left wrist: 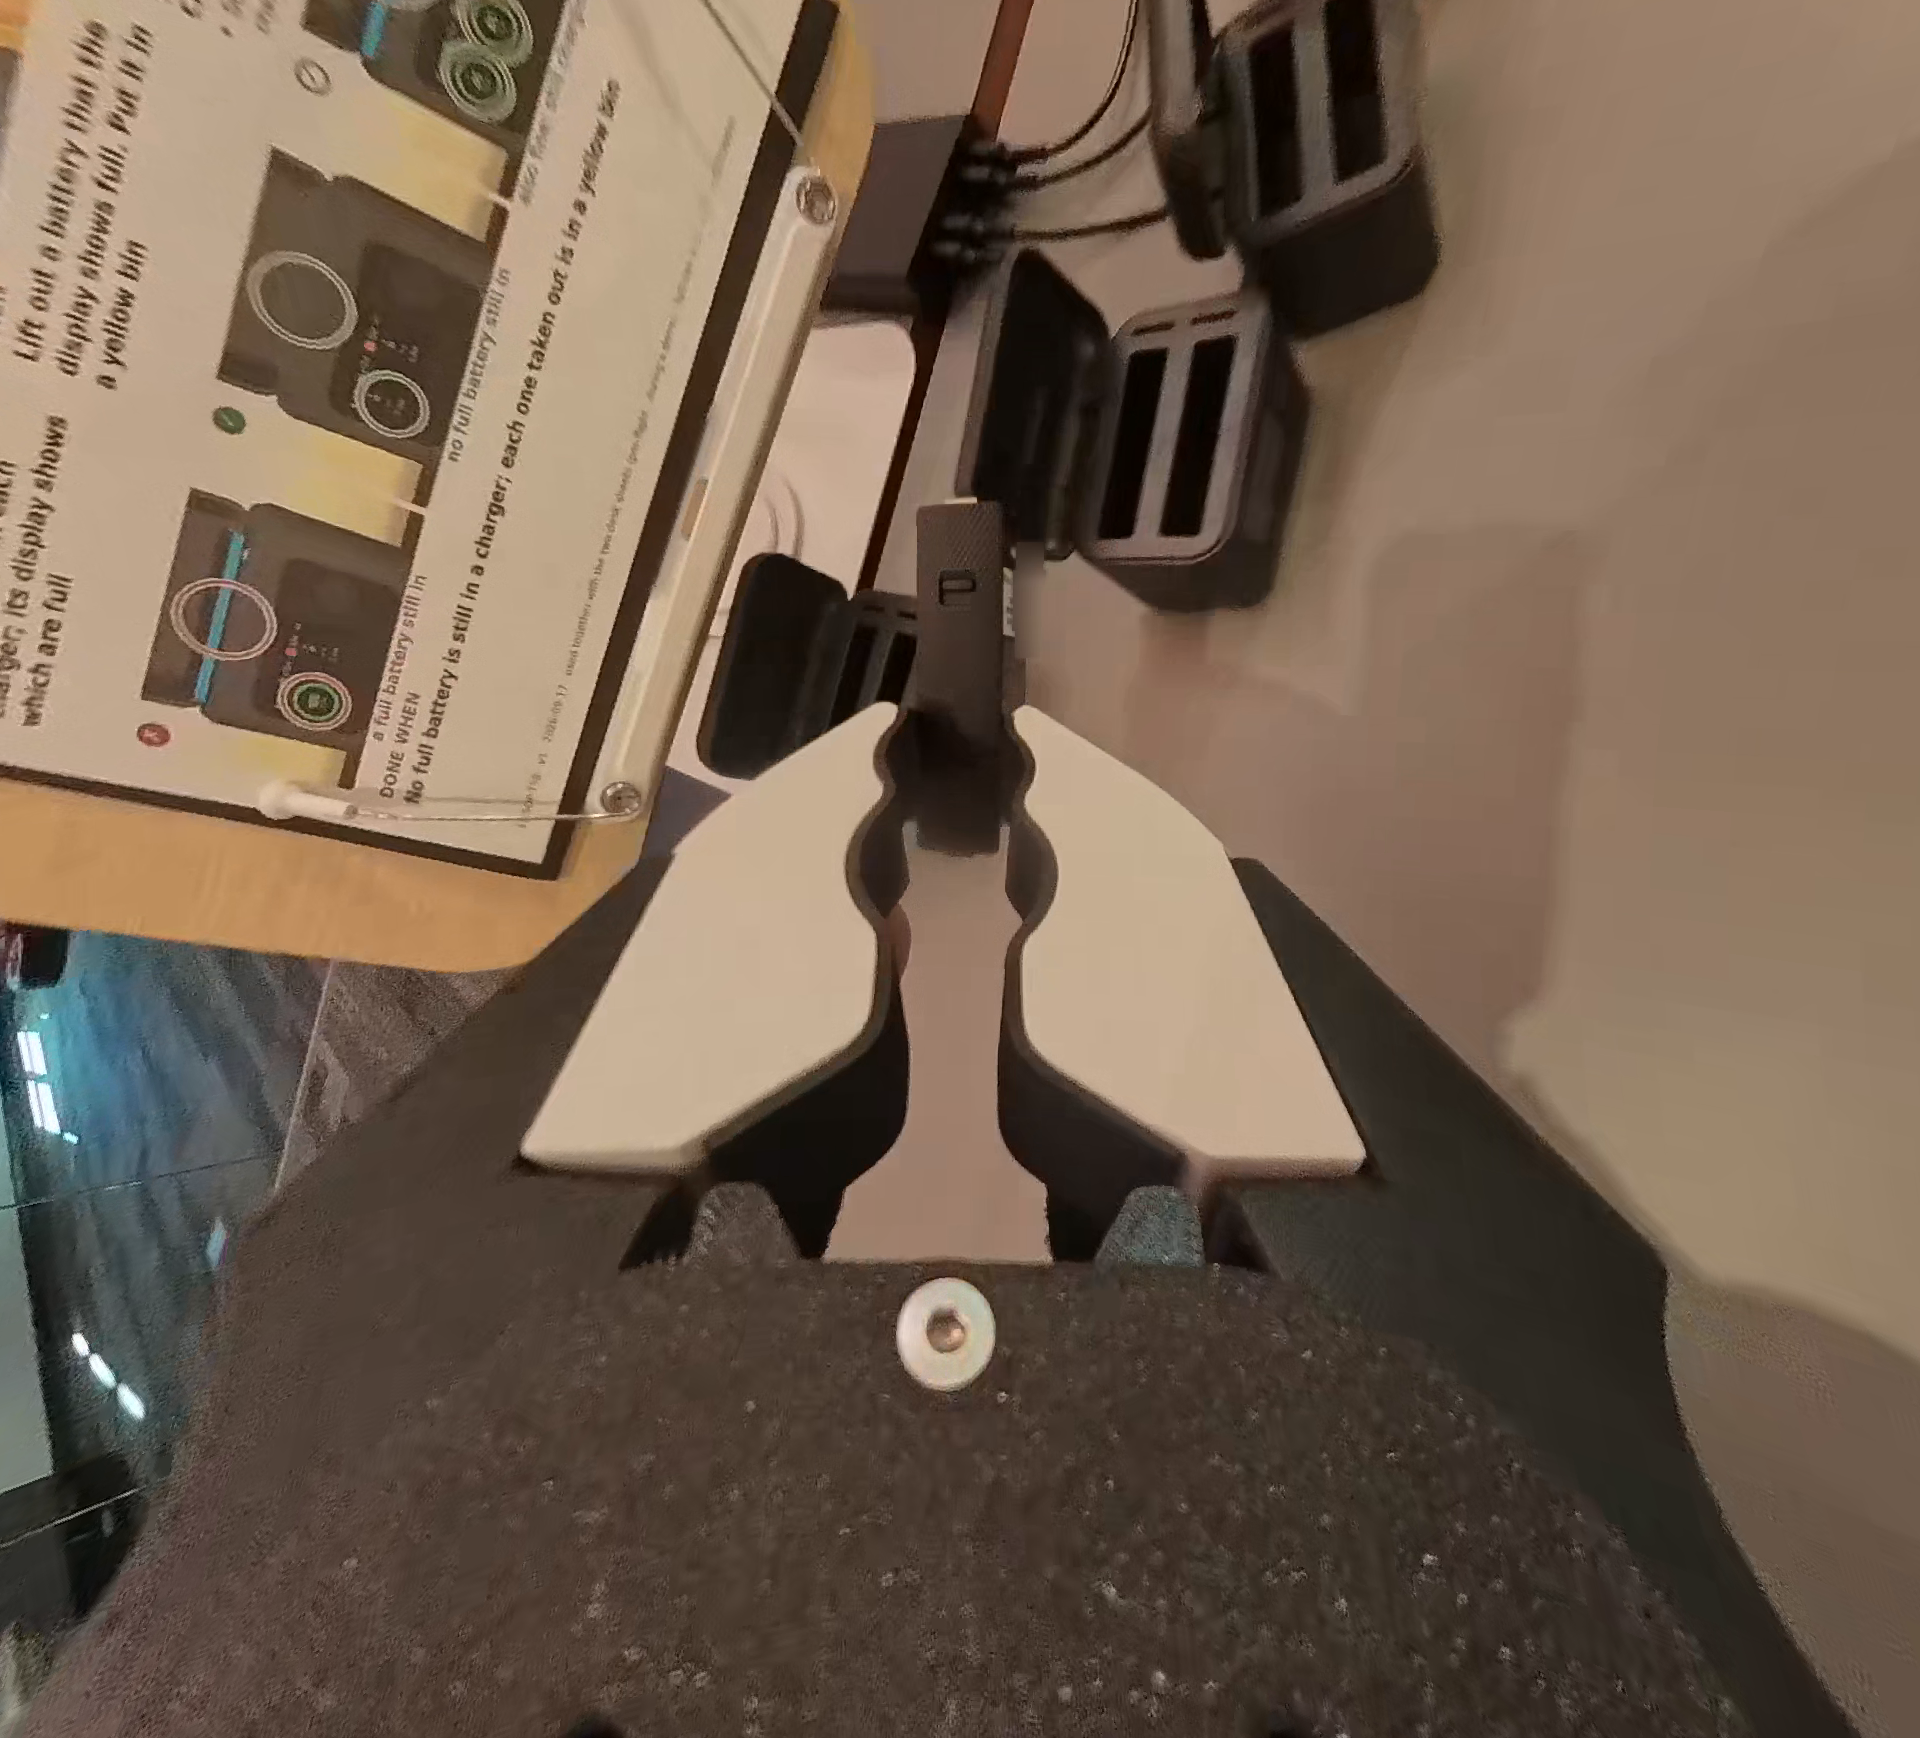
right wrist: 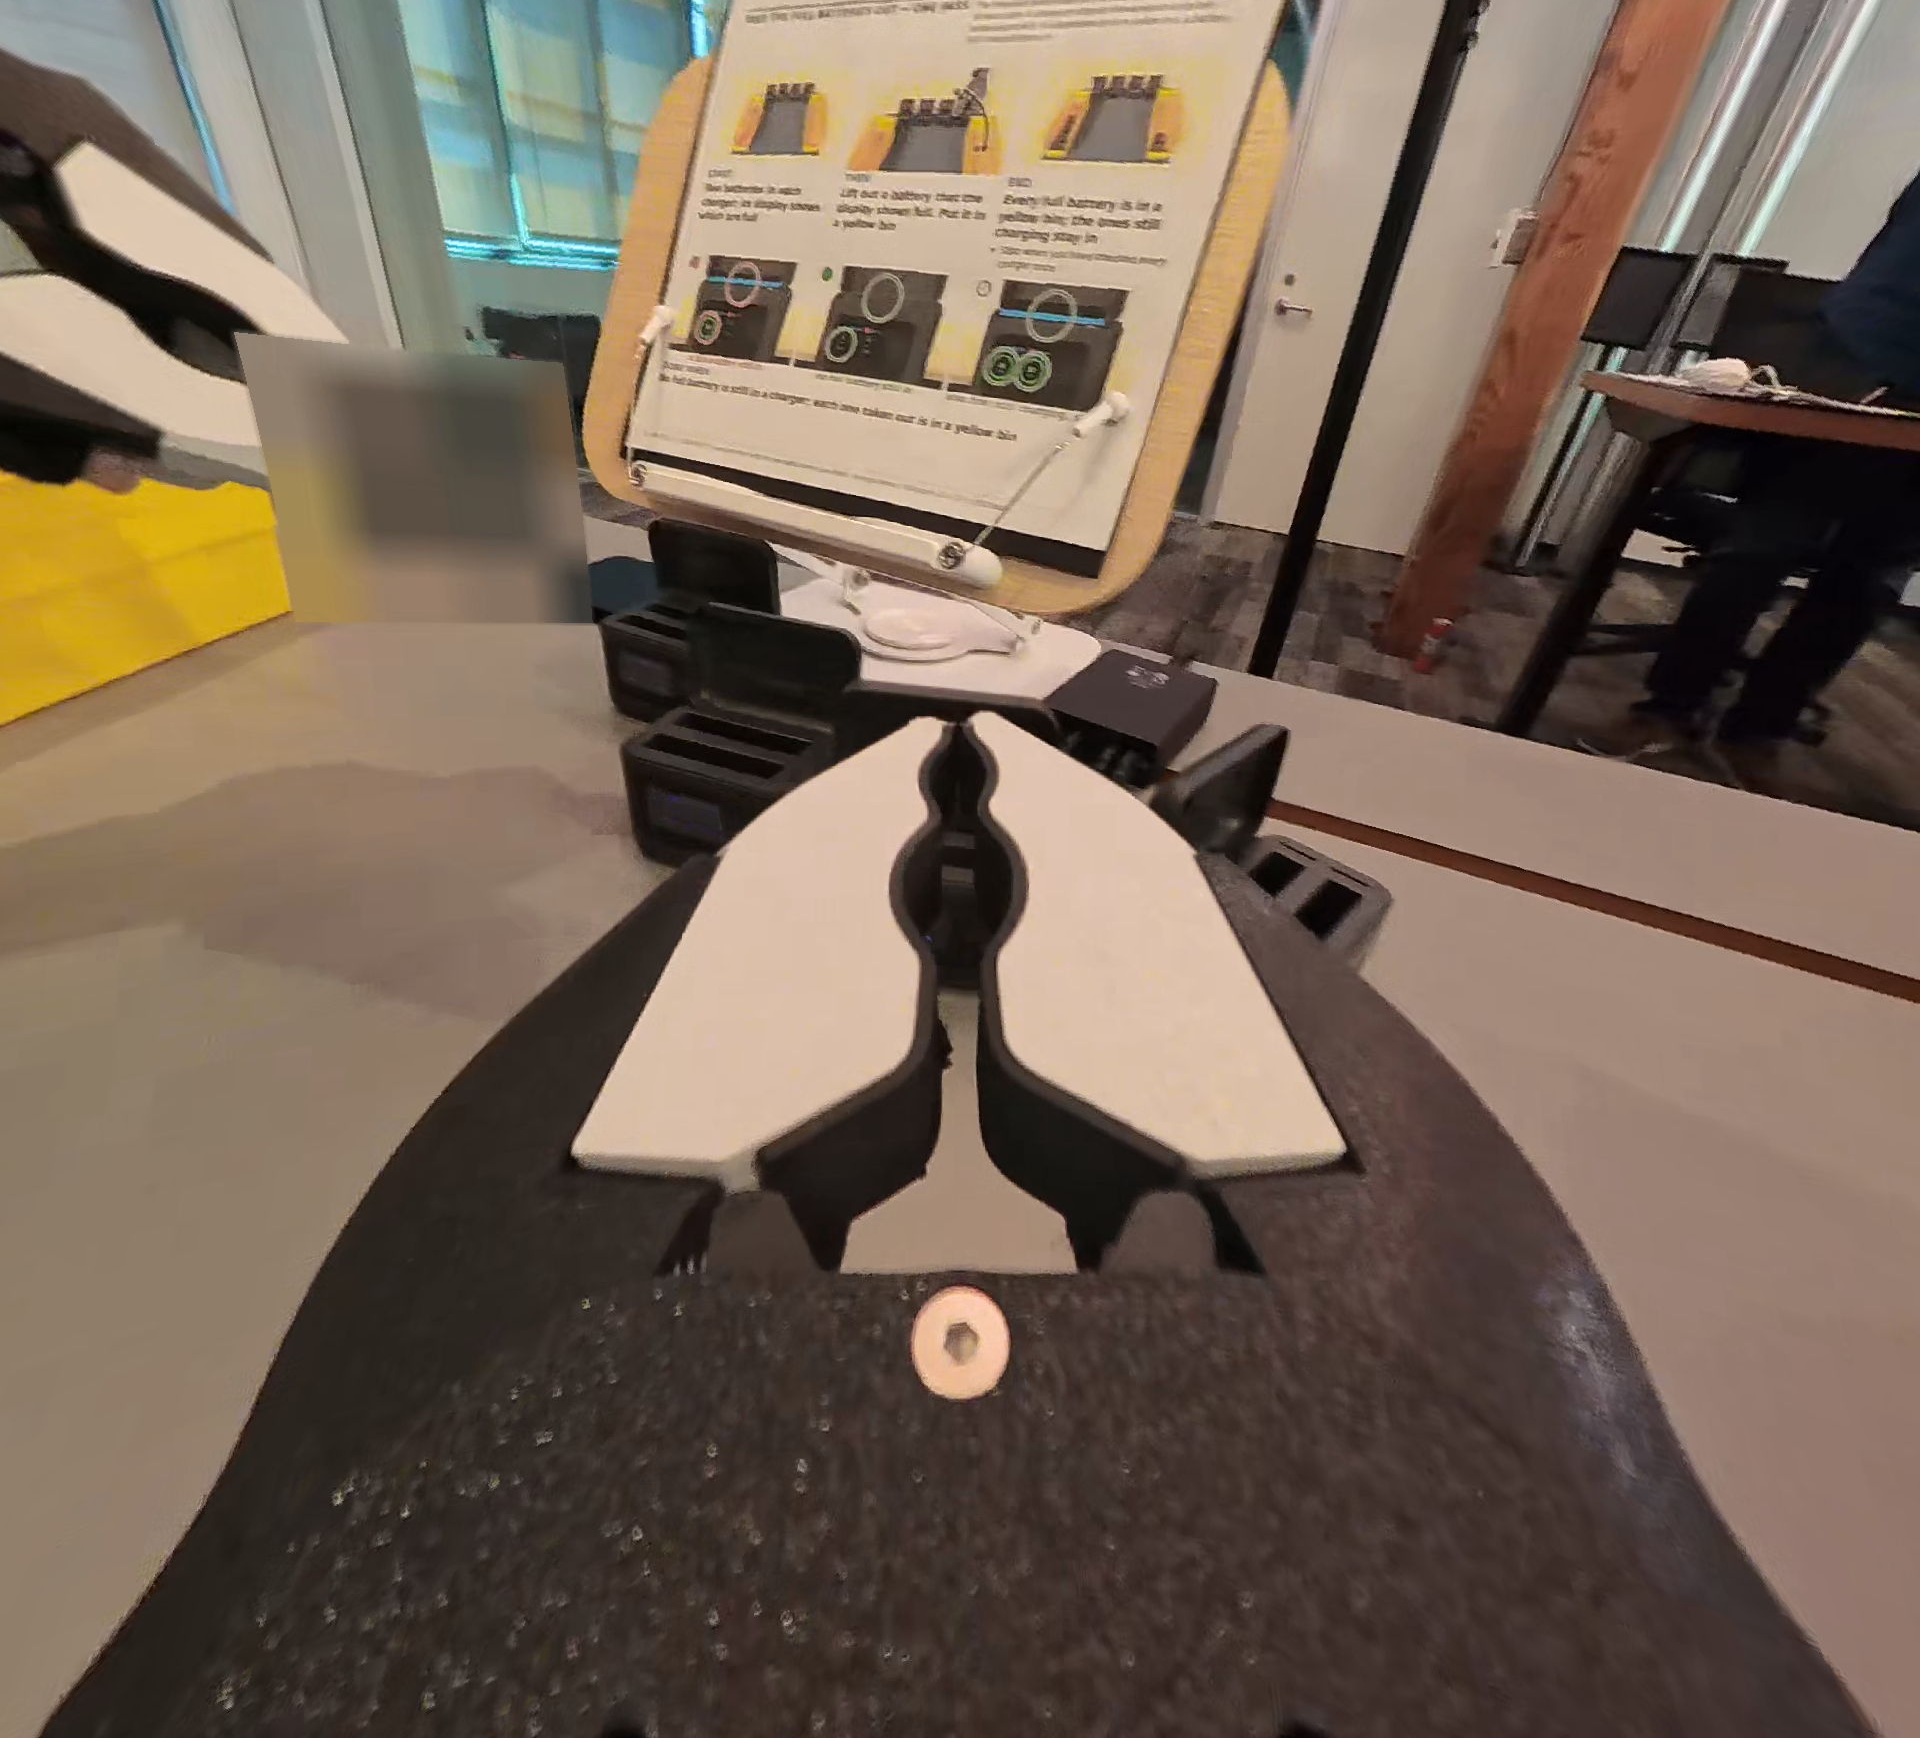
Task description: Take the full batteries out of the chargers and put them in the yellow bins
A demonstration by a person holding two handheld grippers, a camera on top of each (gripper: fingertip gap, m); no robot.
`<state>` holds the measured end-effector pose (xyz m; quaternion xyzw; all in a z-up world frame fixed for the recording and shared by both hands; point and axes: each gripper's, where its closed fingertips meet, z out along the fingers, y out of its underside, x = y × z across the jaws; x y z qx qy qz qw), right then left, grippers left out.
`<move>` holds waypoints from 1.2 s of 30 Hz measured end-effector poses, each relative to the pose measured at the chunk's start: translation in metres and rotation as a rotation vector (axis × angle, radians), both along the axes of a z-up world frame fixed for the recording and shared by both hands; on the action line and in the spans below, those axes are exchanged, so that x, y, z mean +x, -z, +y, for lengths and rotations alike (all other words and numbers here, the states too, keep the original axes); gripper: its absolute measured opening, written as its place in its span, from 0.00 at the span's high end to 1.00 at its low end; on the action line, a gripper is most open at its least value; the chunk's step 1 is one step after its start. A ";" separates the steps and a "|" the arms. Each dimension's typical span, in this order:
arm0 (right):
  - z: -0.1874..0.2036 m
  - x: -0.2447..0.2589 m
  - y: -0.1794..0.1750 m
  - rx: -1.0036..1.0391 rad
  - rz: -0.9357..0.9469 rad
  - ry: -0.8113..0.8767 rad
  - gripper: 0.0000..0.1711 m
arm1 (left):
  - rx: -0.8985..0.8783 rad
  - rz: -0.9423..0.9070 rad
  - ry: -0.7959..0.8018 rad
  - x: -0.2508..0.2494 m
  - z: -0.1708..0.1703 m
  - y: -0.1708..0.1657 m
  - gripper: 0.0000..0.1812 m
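My left gripper is shut on a dark grey battery, which sticks out past the fingertips above the grey table. Open black chargers with empty slots lie beyond it. In the right wrist view the left gripper hangs at the far left over a yellow bin. My right gripper is shut, its white fingertips meeting just before the raised lid of a charger. Nothing shows between its pads. More open chargers stand around it.
An instruction sheet on a wooden stand rises behind the chargers, and also fills the left wrist view's upper left. A black power hub with cables sits at the back. A person stands by another table at far right. Left tips to right tips: about 25 centimeters.
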<state>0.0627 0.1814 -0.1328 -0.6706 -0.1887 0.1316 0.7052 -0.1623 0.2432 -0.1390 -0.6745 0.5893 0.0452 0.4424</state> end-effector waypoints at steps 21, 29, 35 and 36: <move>0.003 0.016 0.017 -0.041 -0.082 0.027 1.00 | -0.306 0.184 0.144 -0.008 0.095 0.058 0.92; 0.003 0.014 0.019 -0.050 -0.079 0.007 1.00 | -0.327 0.171 0.149 -0.007 0.098 0.060 0.92; -0.002 0.003 0.019 -0.048 -0.091 -0.054 1.00 | -0.282 0.002 0.219 0.015 0.076 0.023 0.92; -0.003 -0.001 0.019 -0.047 -0.096 -0.072 1.00 | -0.272 -0.036 0.248 0.022 0.067 0.014 0.92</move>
